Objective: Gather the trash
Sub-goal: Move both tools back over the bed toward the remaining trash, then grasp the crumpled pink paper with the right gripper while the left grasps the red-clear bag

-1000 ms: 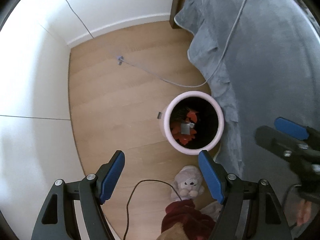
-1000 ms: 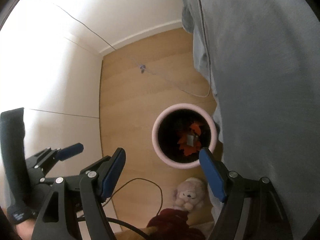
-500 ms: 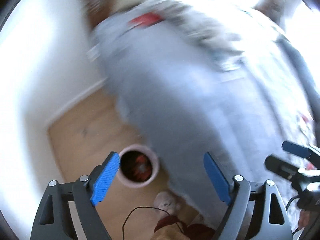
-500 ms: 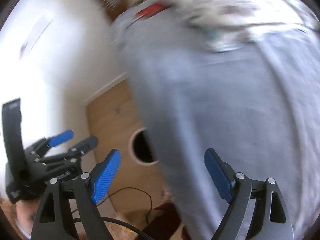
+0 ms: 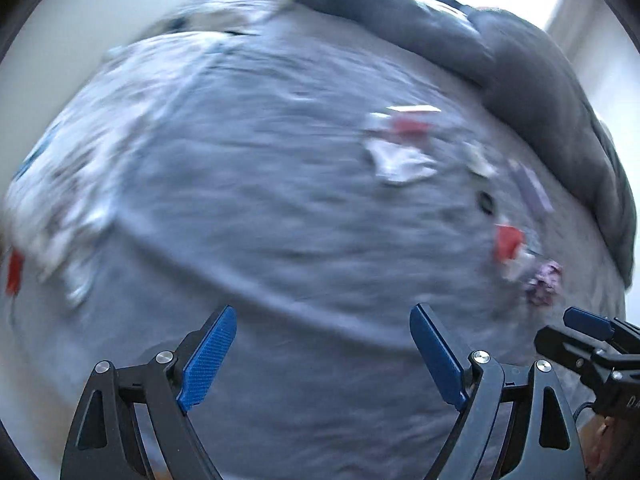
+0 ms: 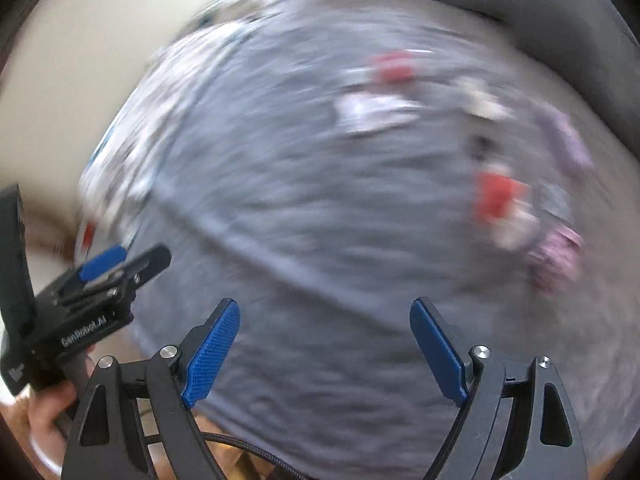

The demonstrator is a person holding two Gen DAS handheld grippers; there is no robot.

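Observation:
Both views are blurred and look down on a bed with a grey blanket (image 5: 260, 208). Trash lies scattered on its right half: a white paper scrap (image 5: 400, 162), a red piece (image 5: 506, 242) and a crumpled purple wrapper (image 5: 542, 282). The right wrist view shows the same white scrap (image 6: 372, 110), red piece (image 6: 496, 196) and purple wrapper (image 6: 558, 254). My left gripper (image 5: 323, 312) hangs open above bare blanket, nothing between its blue pads. My right gripper (image 6: 325, 305) is open and empty too, well short of the trash. Each gripper shows at the edge of the other's view.
A dark grey duvet (image 5: 540, 80) is heaped along the far right side of the bed. Patterned white bedding (image 5: 72, 184) lies at the left by a pale wall (image 5: 72, 12). A hand (image 6: 44, 412) holds the left gripper; a black cable (image 6: 248, 448) runs below.
Both cameras swung up and away from the wooden floor and the pink bin to the top of the bed. Both pairs of jaws stand slightly wider than a second ago.

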